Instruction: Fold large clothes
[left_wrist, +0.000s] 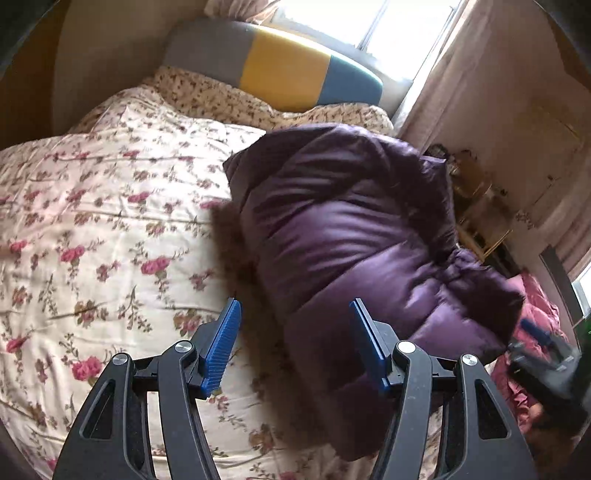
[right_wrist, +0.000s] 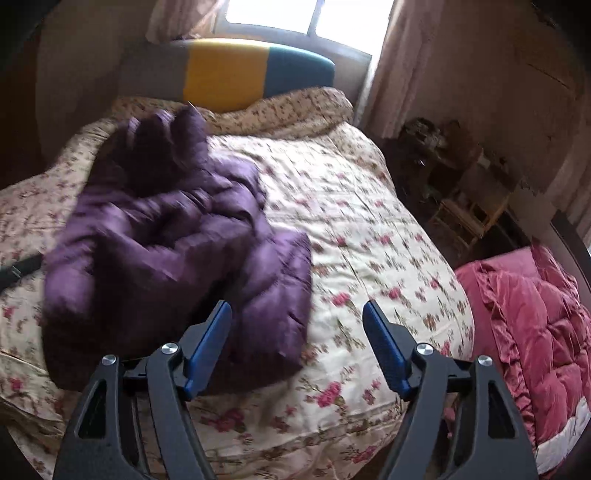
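A purple puffer jacket (left_wrist: 351, 236) with a brown fur trim (left_wrist: 243, 266) lies folded in a bundle on the floral bedspread (left_wrist: 92, 206). My left gripper (left_wrist: 293, 314) hangs just above its near end, open, with nothing pressed between the blue pads. In the right wrist view the same jacket (right_wrist: 173, 251) lies left of centre on the floral bedspread (right_wrist: 369, 236). My right gripper (right_wrist: 297, 314) is open beside the jacket's near right corner and holds nothing. The right gripper (left_wrist: 535, 332) also shows blurred at the right edge of the left wrist view.
A grey, yellow and blue headboard (left_wrist: 280, 62) stands at the far end under a bright window (right_wrist: 306, 18). A pink quilt (right_wrist: 535, 332) lies to the right of the bed. Cluttered small furniture (right_wrist: 454, 206) fills the far right corner, beside curtains.
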